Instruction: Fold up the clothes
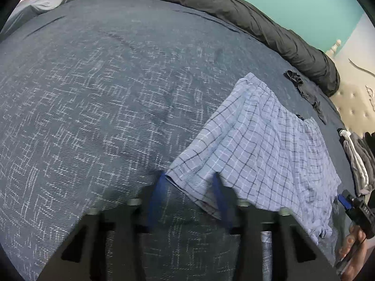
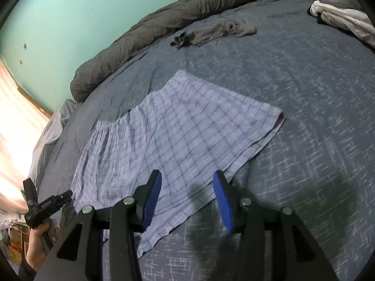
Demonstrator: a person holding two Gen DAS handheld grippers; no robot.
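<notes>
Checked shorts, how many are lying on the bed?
1. The checked shorts lie flat on the blue bedspread, right in front of both open grippers. The clothes pile at the far corner could hide more.

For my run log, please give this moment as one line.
light blue checked cotton shorts: flat on dark blue patterned bedspread | left claw: open, at hem corner | right claw: open, over hem

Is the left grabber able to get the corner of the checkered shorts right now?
Probably yes. The left gripper is open, and the near corner of the checkered shorts lies right between its blue fingers on the bedspread. Nothing sits in the way, so closing should pinch it.
</notes>
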